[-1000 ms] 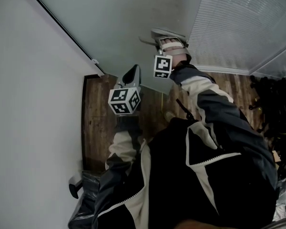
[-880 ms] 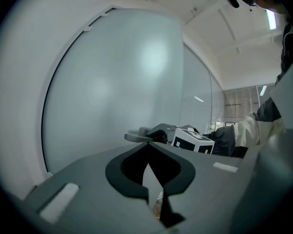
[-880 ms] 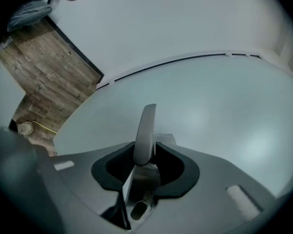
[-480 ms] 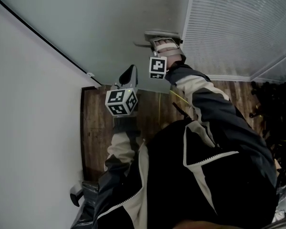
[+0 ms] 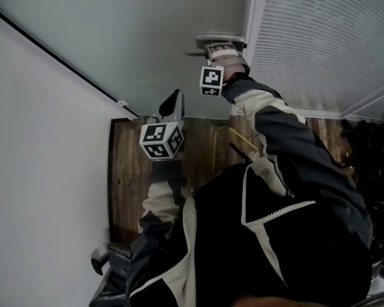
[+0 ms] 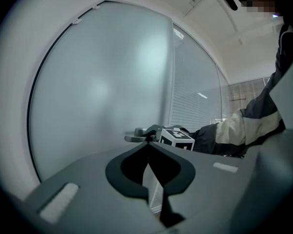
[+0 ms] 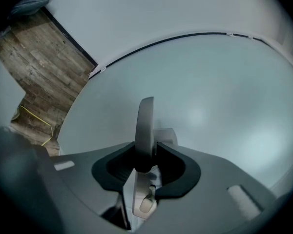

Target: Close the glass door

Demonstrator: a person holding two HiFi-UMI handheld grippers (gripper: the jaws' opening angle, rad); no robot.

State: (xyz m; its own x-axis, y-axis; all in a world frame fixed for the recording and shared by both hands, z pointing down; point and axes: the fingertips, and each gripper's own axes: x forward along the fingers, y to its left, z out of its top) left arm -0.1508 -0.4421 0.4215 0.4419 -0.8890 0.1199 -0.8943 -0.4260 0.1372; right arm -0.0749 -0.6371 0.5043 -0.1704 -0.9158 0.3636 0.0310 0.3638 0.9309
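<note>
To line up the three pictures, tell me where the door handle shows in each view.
Head view: handle at top centre, held by the right gripper.
Left gripper view: handle at centre, just beyond the jaws.
Right gripper view: handle at centre, upright between the jaws.
Shared landmark: the dark seam at the edge of the door.

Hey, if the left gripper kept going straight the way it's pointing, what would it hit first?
Most likely the frosted glass door, just beside its handle. The left gripper, jaws together, points at the pane; depth is hard to judge.
</note>
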